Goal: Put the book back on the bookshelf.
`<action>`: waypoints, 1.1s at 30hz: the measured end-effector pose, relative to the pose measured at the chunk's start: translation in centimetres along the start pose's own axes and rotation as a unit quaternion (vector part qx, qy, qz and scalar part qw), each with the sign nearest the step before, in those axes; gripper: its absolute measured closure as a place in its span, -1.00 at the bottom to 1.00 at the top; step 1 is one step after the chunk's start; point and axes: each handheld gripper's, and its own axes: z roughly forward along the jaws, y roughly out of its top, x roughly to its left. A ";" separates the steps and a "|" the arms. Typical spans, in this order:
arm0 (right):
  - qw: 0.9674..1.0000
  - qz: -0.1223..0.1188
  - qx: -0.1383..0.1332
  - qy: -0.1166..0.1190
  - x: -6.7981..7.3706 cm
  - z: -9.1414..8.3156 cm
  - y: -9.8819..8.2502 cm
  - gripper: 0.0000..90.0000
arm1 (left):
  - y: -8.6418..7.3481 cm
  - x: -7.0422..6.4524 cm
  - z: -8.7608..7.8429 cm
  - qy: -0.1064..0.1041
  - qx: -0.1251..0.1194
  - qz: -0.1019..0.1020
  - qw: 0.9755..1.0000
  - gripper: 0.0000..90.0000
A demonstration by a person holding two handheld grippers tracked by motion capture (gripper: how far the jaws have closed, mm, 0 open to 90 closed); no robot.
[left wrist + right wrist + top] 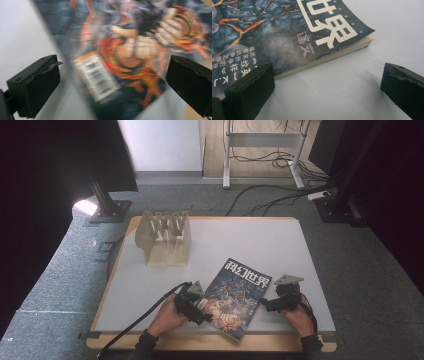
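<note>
At the far left of the white surface stands a pale wooden rack with upright dividers, well apart from everything else. Nearer the front edge, the left hand holds the left claw against the left side of a magazine, which lies flat and turned at an angle near the front middle of the surface. In the left gripper view this claw is released, its two black jaws spread wide with the blurred cover, a barcode label and the magazine's corner between them; whether either jaw touches the cover cannot be told. The magazine's dark cover carries large pale characters and orange-red artwork. To the right, the right hand brings the right claw just beside the magazine's right edge. In the right gripper view that claw is also released: one jaw sits at the page edge of the magazine, the other over bare white surface.
</note>
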 end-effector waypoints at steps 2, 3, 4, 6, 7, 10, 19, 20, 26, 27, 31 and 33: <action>1.000 0.008 -0.001 -0.002 -0.1 0.2 0.2 -1.00 | -0.1 1.8 -0.6 0.045 0.008 -0.003 0.999 -1.00; 1.000 0.010 -0.001 -0.003 -0.2 0.3 0.2 -1.00 | -0.2 2.6 -0.9 0.063 0.013 -0.004 0.998 -1.00; 1.000 0.012 0.000 -0.004 -0.2 0.4 0.3 -1.00 | -0.3 3.3 -1.1 0.076 0.016 -0.010 0.997 -1.00; 1.000 0.012 0.000 -0.008 -0.2 0.6 0.6 -1.00 | -0.5 4.0 -1.2 0.086 0.017 -0.018 0.996 -1.00; 1.000 0.012 0.000 -0.008 -0.2 0.6 0.6 -1.00 | -0.7 4.6 -1.2 0.089 0.017 -0.028 0.995 -1.00; 1.000 0.013 -0.001 -0.010 -0.3 1.2 1.1 -1.00 | -1.2 5.5 -0.4 0.077 0.005 -0.055 0.996 -1.00; 1.000 0.005 0.009 -0.019 -1.1 3.0 3.4 -1.00 | -2.1 3.4 -0.3 0.084 -0.021 -0.059 0.994 -1.00; 1.000 0.005 0.009 -0.019 -1.1 3.0 3.4 -1.00 | -2.3 3.0 -0.3 0.085 -0.026 -0.060 0.994 -1.00; 0.999 0.004 0.017 -0.032 -1.7 4.4 5.1 -1.00 | -2.4 1.2 -0.2 0.083 -0.032 -0.051 0.995 -1.00; 0.999 0.004 0.017 -0.041 -1.7 4.9 5.7 -1.00 | -2.4 0.9 -0.2 0.078 -0.032 -0.050 0.995 -1.00; 0.999 0.004 0.015 -0.050 -1.9 5.8 6.5 -1.00 | -2.0 -0.3 0.2 0.066 -0.032 -0.037 0.997 -1.00; 0.998 0.014 0.009 -0.052 -2.2 6.8 7.3 -1.00 | -1.8 -0.9 0.5 0.061 -0.032 -0.034 0.997 -1.00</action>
